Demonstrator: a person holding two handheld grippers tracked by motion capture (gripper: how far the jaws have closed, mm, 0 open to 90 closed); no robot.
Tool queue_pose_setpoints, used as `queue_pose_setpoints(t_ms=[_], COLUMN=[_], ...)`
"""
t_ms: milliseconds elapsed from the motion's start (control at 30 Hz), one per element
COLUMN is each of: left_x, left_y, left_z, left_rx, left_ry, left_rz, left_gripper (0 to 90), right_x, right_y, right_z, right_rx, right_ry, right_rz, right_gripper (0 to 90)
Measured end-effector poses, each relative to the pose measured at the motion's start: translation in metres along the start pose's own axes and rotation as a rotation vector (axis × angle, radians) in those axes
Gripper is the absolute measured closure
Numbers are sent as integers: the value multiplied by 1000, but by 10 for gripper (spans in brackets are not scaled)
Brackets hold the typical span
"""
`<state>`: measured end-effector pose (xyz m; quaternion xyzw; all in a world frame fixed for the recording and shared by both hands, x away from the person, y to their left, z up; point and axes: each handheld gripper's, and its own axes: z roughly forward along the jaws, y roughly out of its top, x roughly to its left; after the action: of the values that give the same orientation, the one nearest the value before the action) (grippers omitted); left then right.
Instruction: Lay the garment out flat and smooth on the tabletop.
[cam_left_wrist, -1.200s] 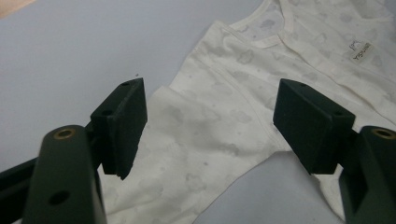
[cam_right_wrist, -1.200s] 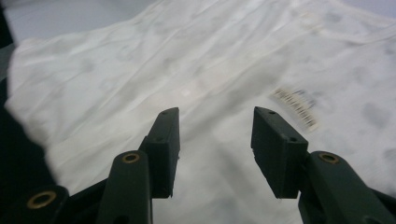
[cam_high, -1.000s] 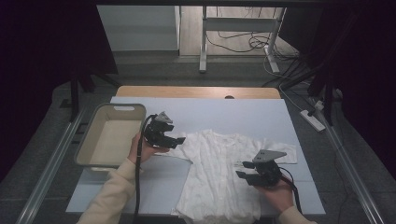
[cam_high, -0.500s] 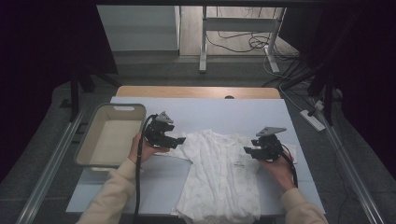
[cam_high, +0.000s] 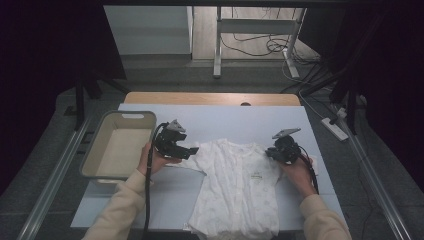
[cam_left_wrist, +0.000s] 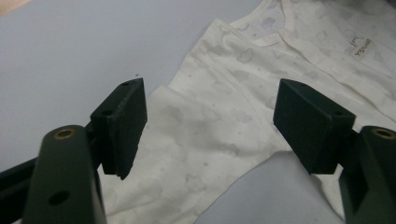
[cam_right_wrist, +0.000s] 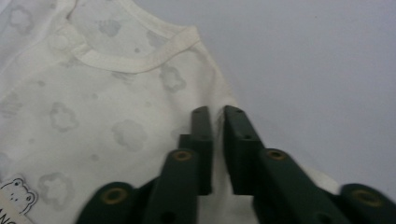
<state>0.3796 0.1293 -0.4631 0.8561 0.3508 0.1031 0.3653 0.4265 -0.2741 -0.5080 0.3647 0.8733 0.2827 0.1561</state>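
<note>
A white baby garment (cam_high: 235, 190) with a faint cloud print lies flat on the pale table (cam_high: 225, 117), neckline toward the far side. My left gripper (cam_high: 190, 150) hovers over the garment's left sleeve (cam_left_wrist: 205, 135) with its jaws wide apart and nothing pinched between them (cam_left_wrist: 210, 126). My right gripper (cam_high: 270, 153) sits at the garment's right shoulder. Its jaws have just been closing and now stand nearly together (cam_right_wrist: 217, 119) on the cloth's edge below the neckline trim (cam_right_wrist: 140, 60). A small bear label (cam_right_wrist: 14, 191) shows on the chest.
A beige plastic bin (cam_high: 95, 150) stands at the table's left edge, beside my left hand. Bare table surface (cam_high: 300, 120) lies beyond the garment. Metal rails run along both sides of the table, and cables lie on the floor behind it.
My right hand has moved from beside the garment's lower body toward the far side, up to its right shoulder. The left hand has stayed over the left sleeve.
</note>
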Motion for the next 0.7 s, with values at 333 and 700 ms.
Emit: queue_pose_setpoints(t_ms=[333,700], left_x=[0,2], left_y=[0,-2], left_z=[0,0], left_rx=[3,6], left_ry=[2,6], left_rz=[2,-5], left_gripper=[265,265], right_x=[-11,-26], right_y=[4,10], right_z=[6,11], right_rx=[-30,-31], right_ry=[-21,-86], right_rz=[6,13], right_gripper=[868,869])
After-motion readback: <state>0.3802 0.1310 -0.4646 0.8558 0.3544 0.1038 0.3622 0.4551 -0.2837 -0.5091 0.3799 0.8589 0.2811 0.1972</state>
